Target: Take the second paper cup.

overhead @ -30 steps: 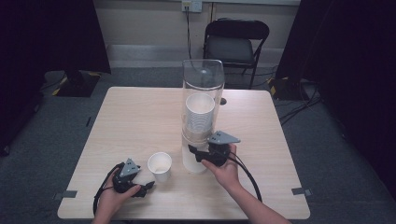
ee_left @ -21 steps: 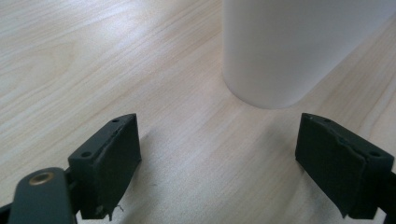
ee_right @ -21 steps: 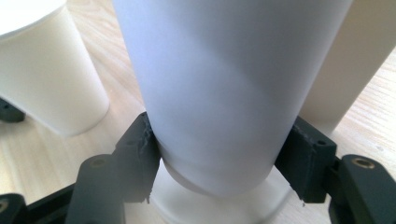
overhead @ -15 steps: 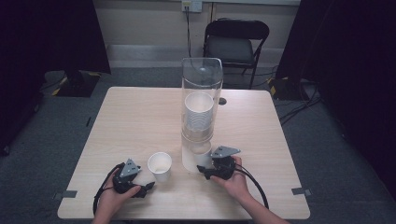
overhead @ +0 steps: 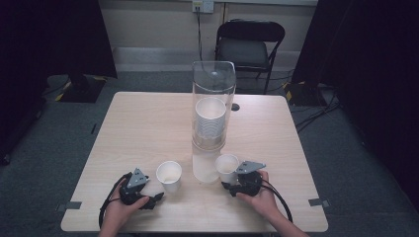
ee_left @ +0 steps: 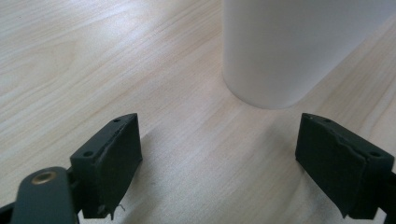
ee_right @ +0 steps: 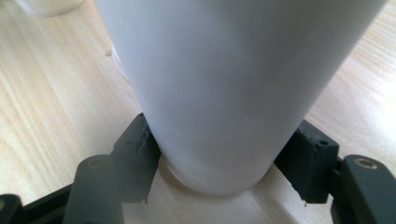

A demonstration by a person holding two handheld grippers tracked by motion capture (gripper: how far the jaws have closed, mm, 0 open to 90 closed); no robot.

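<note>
At a wooden table point(overhead: 148, 123), a person's right gripper point(overhead: 236, 183) clamps a white paper cup point(overhead: 227, 168) near its base, both black jaws pressed to its sides; the cup stands beside the foot of a tall clear dispenser point(overhead: 211, 113) that holds a stack of cups point(overhead: 210, 121). The grip sits low on thin, tapered paper, so a tighter squeeze could likely crush the wall, and a quick lift could tip the cup or knock it against the dispenser. The held cup lies at about 11 o'clock from the right gripper. A second cup point(overhead: 169, 176) stands on the table at roughly 1 o'clock from the left gripper point(overhead: 157, 197), whose jaws gape wide around nothing, just short of it.
</note>
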